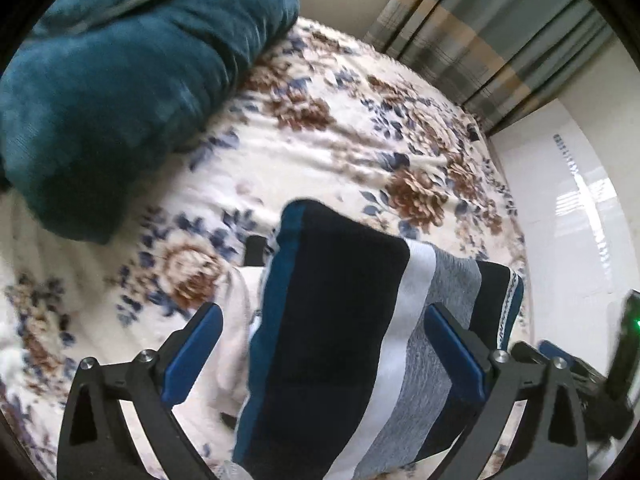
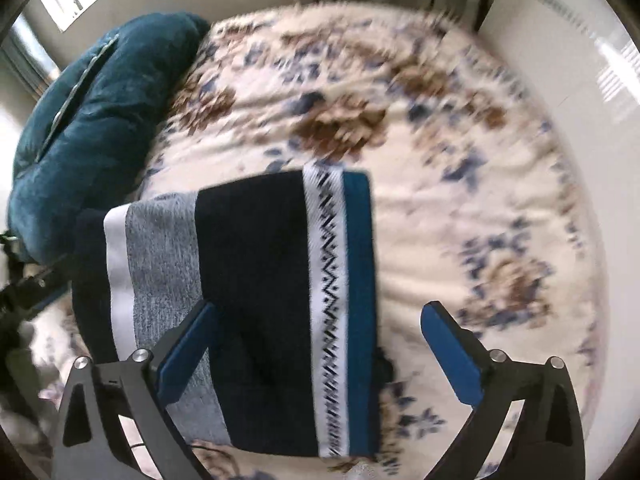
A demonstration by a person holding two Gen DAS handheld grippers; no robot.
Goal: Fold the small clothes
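A folded striped garment [image 1: 340, 320] in navy, white, grey and teal lies on the floral bedspread [image 1: 320, 152]. My left gripper [image 1: 324, 328] is open, its blue-padded fingers [image 1: 192, 352] standing on either side of the garment. In the right wrist view the same garment [image 2: 256, 300] shows a zigzag white band and a teal edge. My right gripper [image 2: 320, 340] is open above it, the left finger [image 2: 184, 356] over the grey stripe, the right finger over bare bedspread [image 2: 460, 168].
A teal plush pillow [image 1: 132, 80] lies at the bed's far left, also in the right wrist view [image 2: 92, 120]. Striped curtains [image 1: 488, 36] hang behind. A white glossy floor [image 1: 560, 220] borders the bed's right edge. The other gripper [image 1: 580, 376] shows at lower right.
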